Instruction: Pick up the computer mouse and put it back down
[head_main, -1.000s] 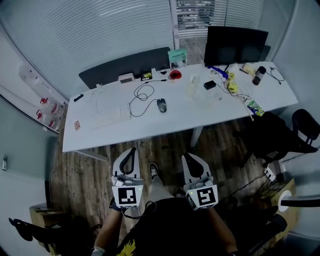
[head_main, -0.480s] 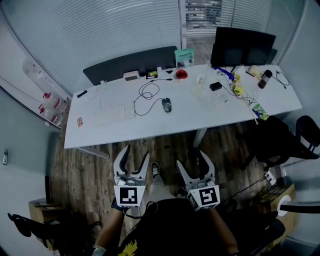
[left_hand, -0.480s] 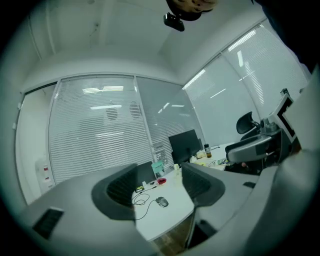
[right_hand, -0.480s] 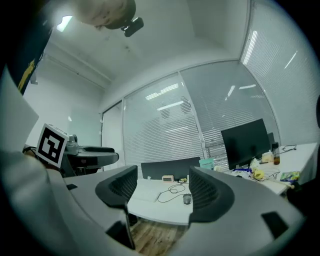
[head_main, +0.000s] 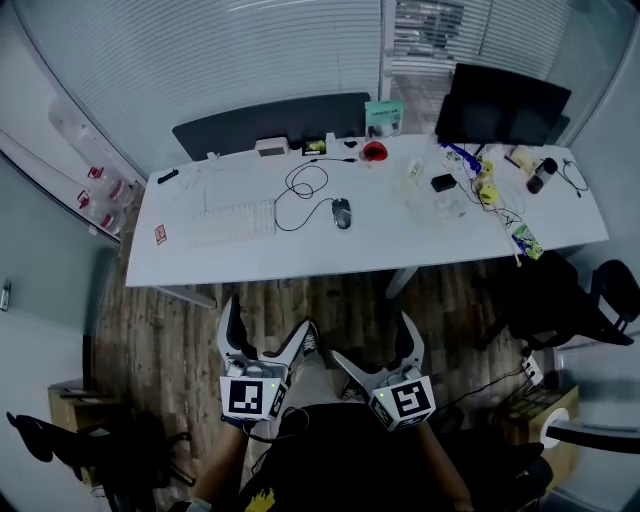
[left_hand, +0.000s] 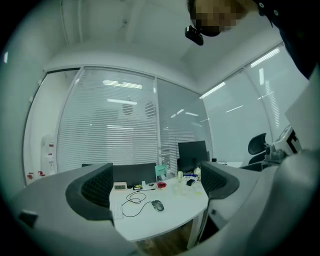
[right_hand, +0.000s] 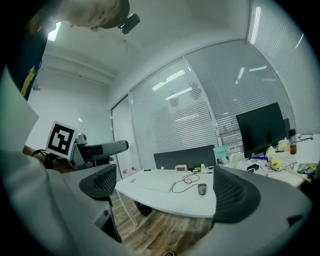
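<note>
A dark corded computer mouse (head_main: 342, 212) lies near the middle of the long white desk (head_main: 300, 260); it also shows as the mouse (left_hand: 157, 205) and the mouse (right_hand: 201, 189) in the two gripper views. Both grippers hang over the wooden floor, well short of the desk's front edge. My left gripper (head_main: 266, 328) points level at the desk and its jaws are opening, with nothing between them. My right gripper (head_main: 378, 345) beside it is also opening on empty air. Neither touches the mouse.
A white keyboard (head_main: 235, 222) lies left of the mouse, whose cable loops toward the back. A black monitor (head_main: 505, 105) and small clutter (head_main: 470, 180) fill the desk's right end. A dark partition (head_main: 270, 125) backs the desk. An office chair (head_main: 610, 290) stands at the right.
Both grippers' jaws have spread from shut to wide apart. Both have slid lower in the head view, and the desk has shifted slightly right.
</note>
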